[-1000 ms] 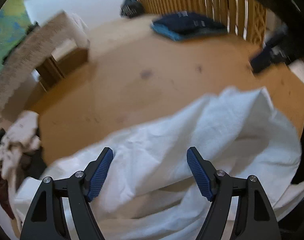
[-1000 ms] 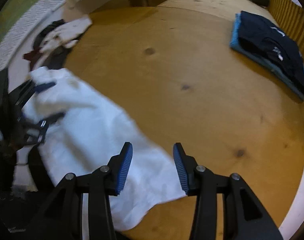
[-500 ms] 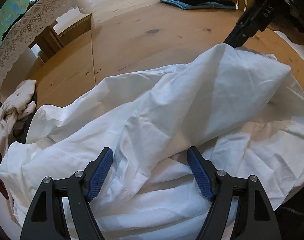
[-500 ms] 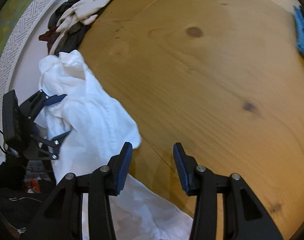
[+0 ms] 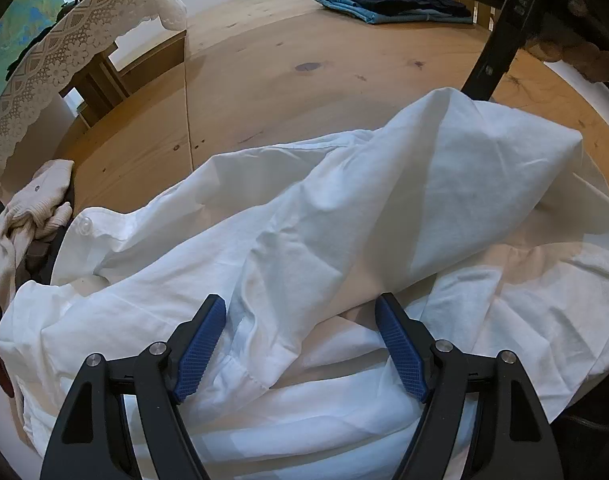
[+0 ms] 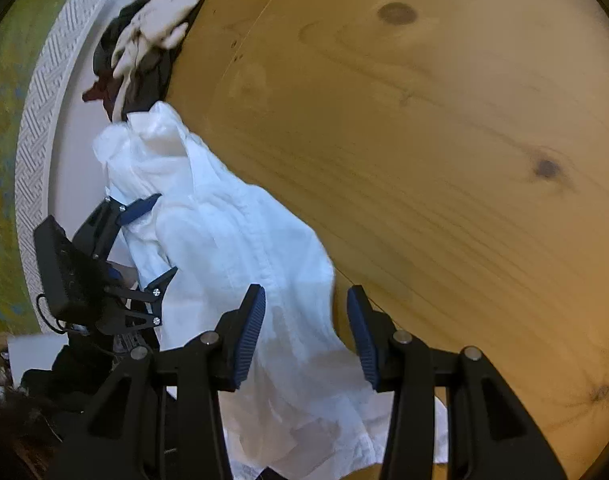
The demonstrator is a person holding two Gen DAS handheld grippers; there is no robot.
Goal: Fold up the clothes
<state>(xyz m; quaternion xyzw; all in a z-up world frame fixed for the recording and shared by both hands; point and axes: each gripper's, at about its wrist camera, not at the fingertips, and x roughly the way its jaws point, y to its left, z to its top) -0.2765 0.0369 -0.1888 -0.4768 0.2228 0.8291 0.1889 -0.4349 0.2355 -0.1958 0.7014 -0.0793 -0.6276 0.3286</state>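
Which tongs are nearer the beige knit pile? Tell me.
Left. The left tongs sit over the white shirt end below the beige knit pile; the right tongs hang over the shirt's opposite end, farther away.

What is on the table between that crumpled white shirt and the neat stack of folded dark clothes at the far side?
Nothing: in the left wrist view, only bare wooden table lies between the white shirt and the folded stack.
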